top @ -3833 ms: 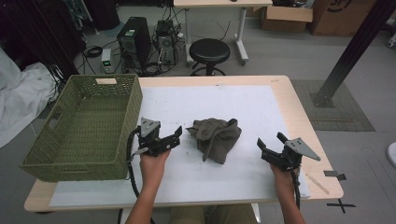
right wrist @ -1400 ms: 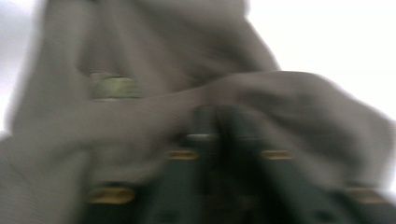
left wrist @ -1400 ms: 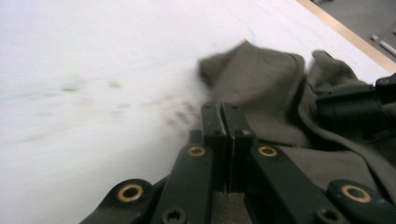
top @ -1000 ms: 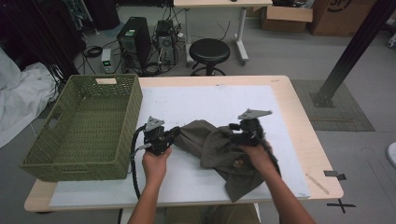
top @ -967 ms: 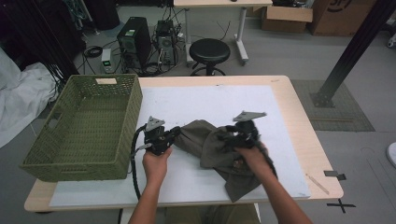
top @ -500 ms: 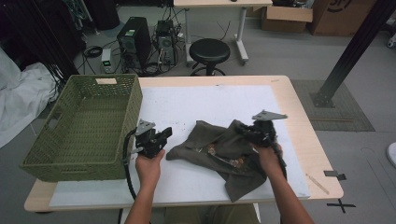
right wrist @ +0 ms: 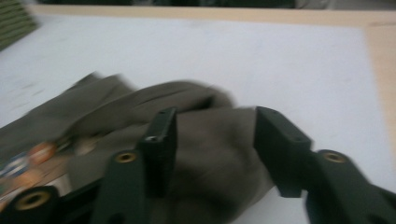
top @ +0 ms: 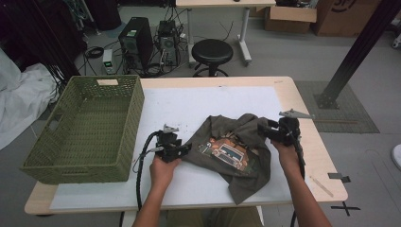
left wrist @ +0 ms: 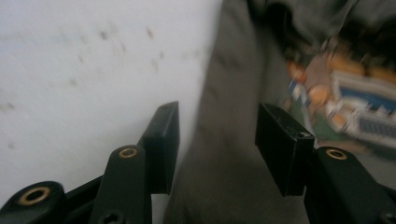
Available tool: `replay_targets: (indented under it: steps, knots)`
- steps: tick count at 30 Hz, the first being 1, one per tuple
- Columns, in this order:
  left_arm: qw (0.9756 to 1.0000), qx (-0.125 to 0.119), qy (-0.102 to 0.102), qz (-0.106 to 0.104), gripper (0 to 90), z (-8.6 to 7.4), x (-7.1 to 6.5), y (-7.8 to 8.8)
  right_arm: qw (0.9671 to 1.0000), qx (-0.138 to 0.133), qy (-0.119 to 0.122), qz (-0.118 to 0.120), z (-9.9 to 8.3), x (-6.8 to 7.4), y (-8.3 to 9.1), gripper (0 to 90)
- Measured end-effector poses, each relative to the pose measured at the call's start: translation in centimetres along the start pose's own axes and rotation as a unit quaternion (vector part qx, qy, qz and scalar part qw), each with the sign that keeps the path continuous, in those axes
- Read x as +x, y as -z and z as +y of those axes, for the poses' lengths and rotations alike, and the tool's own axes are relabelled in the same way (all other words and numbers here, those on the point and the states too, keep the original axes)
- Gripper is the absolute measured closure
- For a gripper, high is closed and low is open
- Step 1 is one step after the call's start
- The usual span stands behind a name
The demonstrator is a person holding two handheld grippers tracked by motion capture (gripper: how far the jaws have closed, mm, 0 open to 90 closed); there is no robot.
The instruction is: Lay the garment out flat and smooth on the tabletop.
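Olive T-shirt (top: 236,151) spread, white mat (top: 189,106)

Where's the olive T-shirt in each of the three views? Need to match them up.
High view: T-shirt spread at table centre-right, between the two grippers.
Left gripper view: right half of the picture, its edge running up between the open jaws.
Right gripper view: lower left to centre, bunched between the open jaws.
Shared landmark: the orange and blue chest print.
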State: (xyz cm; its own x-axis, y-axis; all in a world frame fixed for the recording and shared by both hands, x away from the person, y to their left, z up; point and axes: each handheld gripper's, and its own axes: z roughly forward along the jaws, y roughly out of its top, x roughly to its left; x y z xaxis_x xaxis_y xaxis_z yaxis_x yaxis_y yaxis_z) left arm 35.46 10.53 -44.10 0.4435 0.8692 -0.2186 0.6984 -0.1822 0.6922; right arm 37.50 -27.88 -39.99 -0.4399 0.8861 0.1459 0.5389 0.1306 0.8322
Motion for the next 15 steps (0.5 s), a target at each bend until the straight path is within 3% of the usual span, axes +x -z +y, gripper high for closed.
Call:
replay_targets:
  steps: [1, 2, 3, 5, 6, 7, 8, 9, 11, 13, 15]
  knots:
    - [0.9999, -0.003, -0.010, 0.008, 52.6, -0.2, -0.1, 0.0, 1.0000, 0.000, 0.000, 0.000, 0.0, 0.0, 0.0, 44.0]
    - [0.9998, -0.003, -0.015, 0.010, 59.1, -0.3, -0.1, 0.0, 0.9998, 0.012, 0.011, 0.007, -0.6, 0.6, 0.4, 42.5]
    - [0.9997, 0.004, -0.023, -0.001, 71.3, -0.4, 0.0, 0.1, 0.9997, 0.018, 0.017, 0.010, -1.2, 1.0, 0.7, 41.9]
    - [0.9993, 0.006, -0.036, -0.006, 88.7, -0.5, 0.0, 0.3, 0.9981, 0.053, 0.027, 0.017, -2.8, 1.8, 0.7, 40.6]
    - [0.9993, 0.005, -0.037, -0.008, 89.0, -0.5, 0.1, 0.4, 0.9960, 0.082, 0.032, 0.015, -3.7, 2.0, 0.2, 40.7]
    - [0.9993, -0.005, -0.034, -0.011, 89.1, -0.6, 0.2, 0.8, 0.9944, 0.100, 0.029, 0.019, -4.2, 2.0, -0.2, 44.5]
    - [0.9994, -0.019, -0.026, -0.013, 89.2, -0.7, 0.4, 1.3, 0.9922, 0.119, 0.033, 0.018, -4.6, 2.0, -0.8, 59.0]
    - [0.9992, -0.029, -0.020, -0.017, 89.2, -0.7, 0.6, 1.8, 0.9930, 0.106, 0.051, 0.009, -4.6, 1.9, -0.9, 78.1]
    - [0.9984, -0.051, -0.009, -0.023, 89.3, -0.8, 1.1, 3.2, 0.9929, 0.094, 0.072, 0.012, -3.5, 1.4, -1.8, 82.7]
    - [0.9973, -0.071, -0.017, -0.008, 89.3, -1.1, 1.2, 4.9, 0.9943, 0.062, 0.084, 0.020, -1.9, 1.1, -2.9, 83.3]
    - [0.9962, -0.086, -0.015, 0.002, 89.3, -1.4, 1.5, 5.9, 0.9934, 0.047, 0.104, 0.011, 0.0, 1.2, -4.5, 83.4]
